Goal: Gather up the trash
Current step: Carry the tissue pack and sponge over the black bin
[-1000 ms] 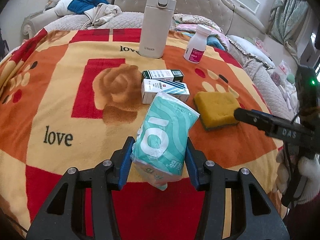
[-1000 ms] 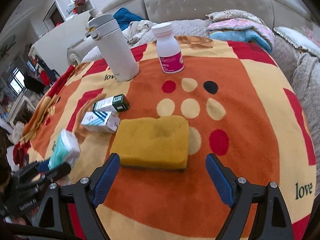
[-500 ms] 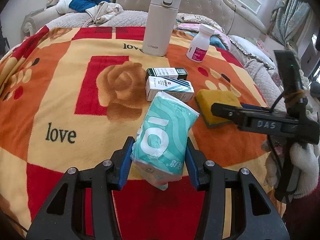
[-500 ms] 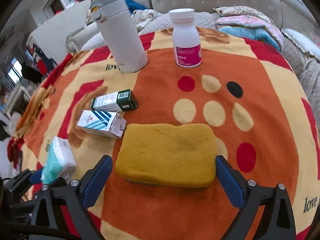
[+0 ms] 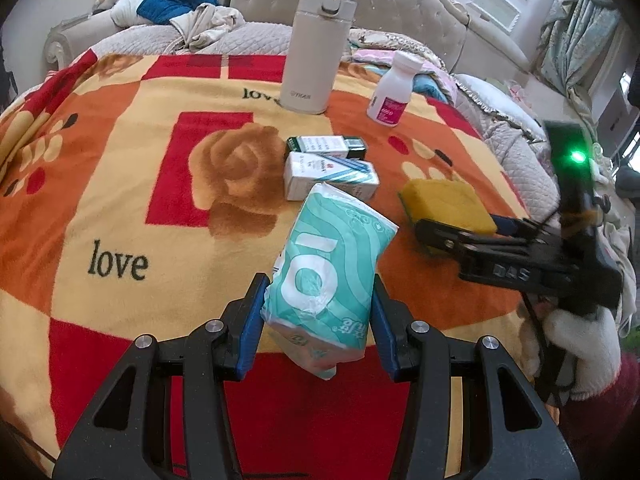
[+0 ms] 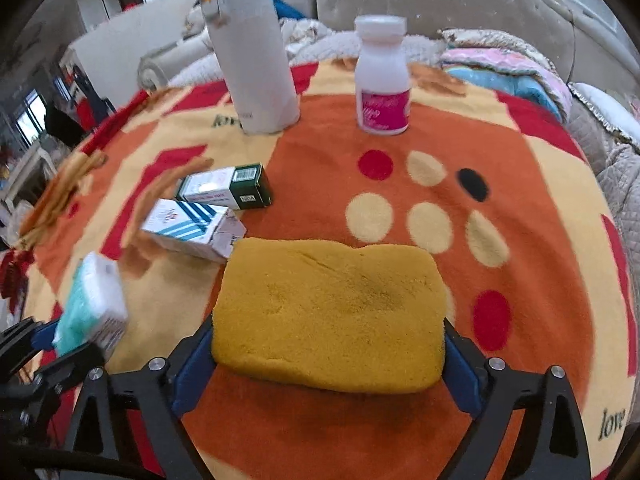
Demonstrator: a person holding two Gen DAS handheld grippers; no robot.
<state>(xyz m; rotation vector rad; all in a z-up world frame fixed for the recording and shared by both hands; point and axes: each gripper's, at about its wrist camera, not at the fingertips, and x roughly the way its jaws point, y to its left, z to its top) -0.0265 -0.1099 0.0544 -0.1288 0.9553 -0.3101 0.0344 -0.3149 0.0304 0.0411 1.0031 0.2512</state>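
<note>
My left gripper [image 5: 318, 320] is shut on a teal tissue pack [image 5: 326, 264] and holds it above the blanket; the pack also shows in the right wrist view [image 6: 94, 304]. My right gripper [image 6: 326, 356] is open, its blue pads either side of a yellow sponge [image 6: 332, 312] lying on the blanket. The sponge also shows in the left wrist view [image 5: 446, 204] with the right gripper [image 5: 460, 236] around it. A green-and-white box [image 6: 226, 188] and a blue-striped white box [image 6: 192, 230] lie left of the sponge.
A beige flask [image 6: 254, 48] and a white bottle with pink label [image 6: 382, 80] stand at the back of the patterned blanket [image 6: 540, 220]. Behind are a tufted headboard [image 5: 400, 12], heaped clothes [image 5: 180, 12] and folded bedding [image 6: 508, 68].
My right gripper has moved forward until its pads straddle the sponge. My left gripper keeps hold of the tissue pack and has barely moved.
</note>
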